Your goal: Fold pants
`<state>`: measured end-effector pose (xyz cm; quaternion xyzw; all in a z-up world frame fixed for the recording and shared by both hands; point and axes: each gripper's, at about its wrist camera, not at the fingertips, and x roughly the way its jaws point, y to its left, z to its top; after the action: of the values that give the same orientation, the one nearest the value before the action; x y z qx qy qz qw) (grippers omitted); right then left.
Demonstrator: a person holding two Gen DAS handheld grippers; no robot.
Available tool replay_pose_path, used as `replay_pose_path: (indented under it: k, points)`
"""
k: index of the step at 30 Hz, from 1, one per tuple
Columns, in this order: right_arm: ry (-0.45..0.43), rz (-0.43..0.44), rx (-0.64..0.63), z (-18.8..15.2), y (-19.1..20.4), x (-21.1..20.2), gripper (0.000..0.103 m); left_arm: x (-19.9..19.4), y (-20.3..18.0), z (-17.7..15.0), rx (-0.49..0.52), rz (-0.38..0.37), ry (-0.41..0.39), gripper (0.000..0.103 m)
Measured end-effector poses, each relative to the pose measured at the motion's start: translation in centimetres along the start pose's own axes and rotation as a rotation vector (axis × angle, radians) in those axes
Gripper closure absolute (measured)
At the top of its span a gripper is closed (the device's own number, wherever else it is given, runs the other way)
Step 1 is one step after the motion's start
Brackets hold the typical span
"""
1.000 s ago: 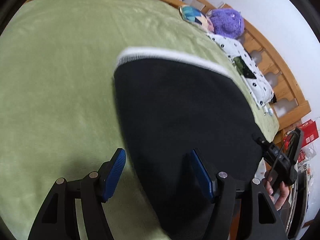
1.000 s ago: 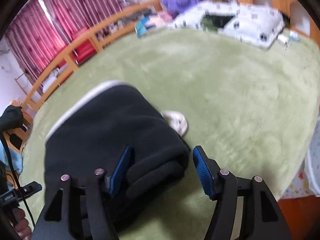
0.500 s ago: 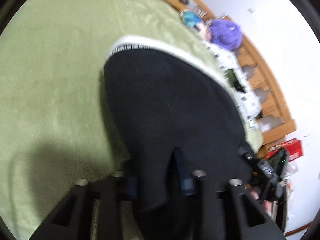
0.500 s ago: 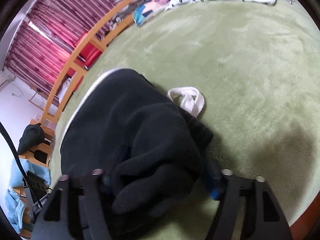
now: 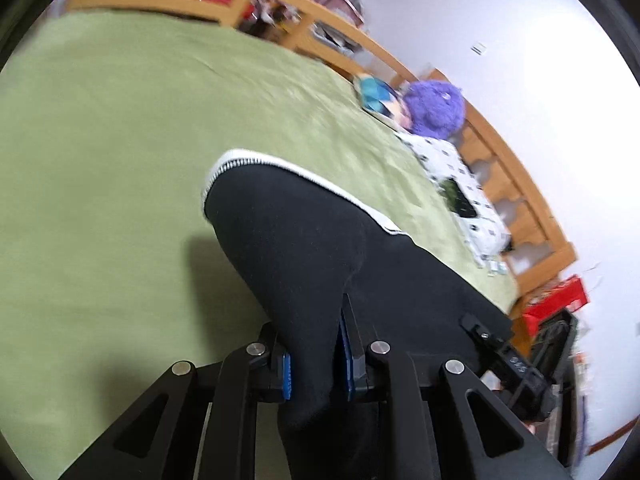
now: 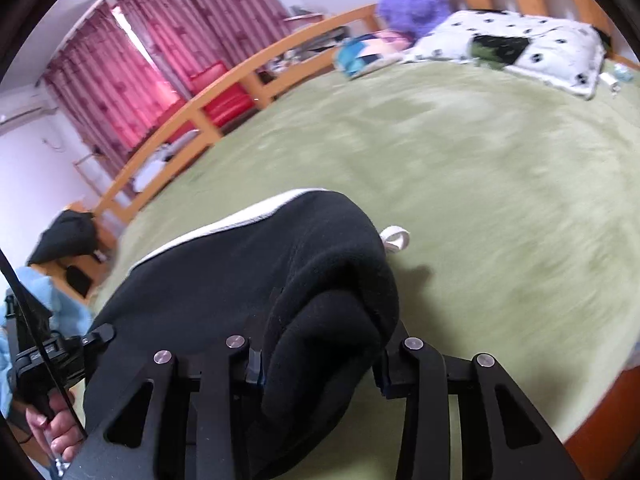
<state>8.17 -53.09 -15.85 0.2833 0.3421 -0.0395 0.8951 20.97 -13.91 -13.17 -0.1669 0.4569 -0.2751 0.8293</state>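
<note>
Black pants with a white side stripe lie partly folded on a green bed cover. My left gripper is shut on the near edge of the pants and holds it raised. In the right wrist view the pants show as a thick folded bundle, and my right gripper is shut on that bundle. A white drawstring loop sticks out from under the far end. The other gripper and the hand holding it show at the lower left.
A wooden bed rail runs along the far side. A purple plush toy and a white spotted pillow lie at the head end. Red curtains hang behind. A red box stands past the bed's corner.
Both grippers have closed on the near edge of the pants and lifted it off the cover. One second ago both were open around the fabric.
</note>
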Motion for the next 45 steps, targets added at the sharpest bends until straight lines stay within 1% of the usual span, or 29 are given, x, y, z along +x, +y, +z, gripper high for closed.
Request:
replay_pose_path:
  k: [2, 4, 6, 8, 10, 11, 12, 13, 14, 15, 16, 17, 19, 21, 22, 23, 25, 26, 27, 28, 29, 31, 32, 34, 37, 40, 42, 43, 45]
  points:
    - [0.017, 0.046, -0.004, -1.7, 3.3, 1.4, 0.066, -3.3, 3.1, 0.6, 0.010, 0.066, -0.018, 0.086]
    - [0.044, 0.100, -0.008, -3.7, 7.2, 3.3, 0.066, -5.8, 6.1, 1.2, -0.018, 0.101, -0.028, 0.086]
    - [0.068, 0.144, -0.001, -5.2, 9.9, 5.1, 0.066, -8.6, 10.0, 1.4, -0.054, 0.136, -0.044, 0.086]
    - [0.109, 0.180, -0.025, -7.4, 13.6, 6.8, 0.066, -10.4, 13.3, 1.2, -0.079, 0.173, -0.049, 0.085]
    - [0.155, 0.175, -0.087, -9.2, 16.2, 8.3, 0.064, -10.9, 16.3, 0.3, -0.106, 0.214, -0.031, 0.085]
    - [0.177, 0.162, -0.127, -10.0, 17.1, 8.8, 0.062, -10.6, 17.8, -0.3, -0.133, 0.227, -0.011, 0.082]
    - [0.188, 0.148, -0.156, -10.7, 17.5, 8.8, 0.057, -10.1, 19.1, -1.3, -0.162, 0.238, 0.020, 0.080]
    - [0.204, 0.116, -0.210, -11.5, 17.9, 8.9, 0.054, -9.4, 19.9, -2.0, -0.182, 0.255, 0.057, 0.075]
    - [0.223, 0.103, -0.241, -11.7, 17.9, 9.0, 0.050, -8.8, 20.6, -3.0, -0.189, 0.291, 0.096, 0.071]
    - [0.264, 0.103, -0.261, -11.9, 17.4, 8.8, 0.049, -8.4, 20.7, -3.8, -0.178, 0.343, 0.107, 0.071]
    - [0.293, 0.115, -0.257, -12.2, 16.7, 8.5, 0.048, -8.6, 20.5, -4.5, -0.159, 0.385, 0.097, 0.069]
    - [0.323, 0.123, -0.247, -12.0, 15.9, 7.9, 0.048, -9.1, 20.1, -5.2, -0.141, 0.418, 0.081, 0.064]
    - [0.307, 0.092, -0.278, -11.4, 15.1, 5.9, 0.048, -10.2, 18.7, -6.0, -0.114, 0.461, 0.048, 0.062]
    - [0.224, 0.043, -0.370, -10.4, 15.8, 3.4, 0.049, -11.6, 16.2, -6.2, -0.064, 0.457, -0.014, 0.057]
    - [0.173, 0.038, -0.413, -10.0, 16.6, 2.3, 0.049, -12.0, 15.0, -6.1, -0.041, 0.438, -0.042, 0.048]
    - [0.119, 0.056, -0.460, -9.7, 17.7, 1.3, 0.049, -12.2, 13.9, -6.1, -0.022, 0.411, -0.074, 0.042]
    - [0.077, 0.108, -0.510, -9.8, 19.2, 1.2, 0.054, -12.0, 12.5, -6.7, -0.003, 0.384, -0.105, 0.042]
    - [0.086, 0.123, -0.533, -10.1, 19.6, 1.7, 0.060, -11.2, 12.2, -7.4, -0.012, 0.391, -0.095, 0.042]
    - [0.105, 0.123, -0.546, -10.4, 19.8, 2.3, 0.067, -11.3, 13.1, -8.6, -0.021, 0.396, -0.078, 0.042]
    - [0.160, 0.111, -0.569, -11.6, 19.5, 3.8, 0.069, -10.2, 13.6, -9.9, -0.037, 0.401, -0.047, 0.042]
    - [0.173, 0.082, -0.584, -12.0, 19.3, 5.1, 0.069, -9.8, 14.5, -11.0, -0.050, 0.411, -0.031, 0.041]
    - [0.197, 0.025, -0.619, -13.9, 18.1, 6.9, 0.069, -8.5, 15.0, -13.2, -0.048, 0.441, -0.029, 0.038]
    - [0.202, 0.025, -0.606, -14.4, 17.3, 7.1, 0.069, -8.1, 14.8, -13.9, -0.021, 0.453, -0.022, 0.038]
    - [0.197, 0.048, -0.572, -14.5, 16.5, 6.7, 0.069, -7.7, 14.0, -14.2, 0.024, 0.499, -0.017, 0.037]
    - [0.219, 0.043, -0.580, -14.1, 16.6, 6.8, 0.069, -8.5, 14.2, -14.2, -0.009, 0.493, -0.011, 0.038]
    - [0.229, 0.044, -0.574, -14.0, 16.9, 6.2, 0.068, -10.0, 14.4, -14.9, -0.050, 0.477, -0.025, 0.038]
    - [0.222, 0.045, -0.567, -14.2, 17.6, 5.6, 0.067, -11.4, 14.2, -15.5, -0.061, 0.477, -0.045, 0.038]
    - [0.214, 0.041, -0.562, -14.3, 17.7, 5.1, 0.067, -12.0, 13.3, -16.0, -0.061, 0.480, -0.054, 0.038]
    - [0.196, 0.022, -0.558, -14.5, 18.1, 3.9, 0.066, -13.3, 12.3, -15.8, -0.051, 0.465, -0.080, 0.038]
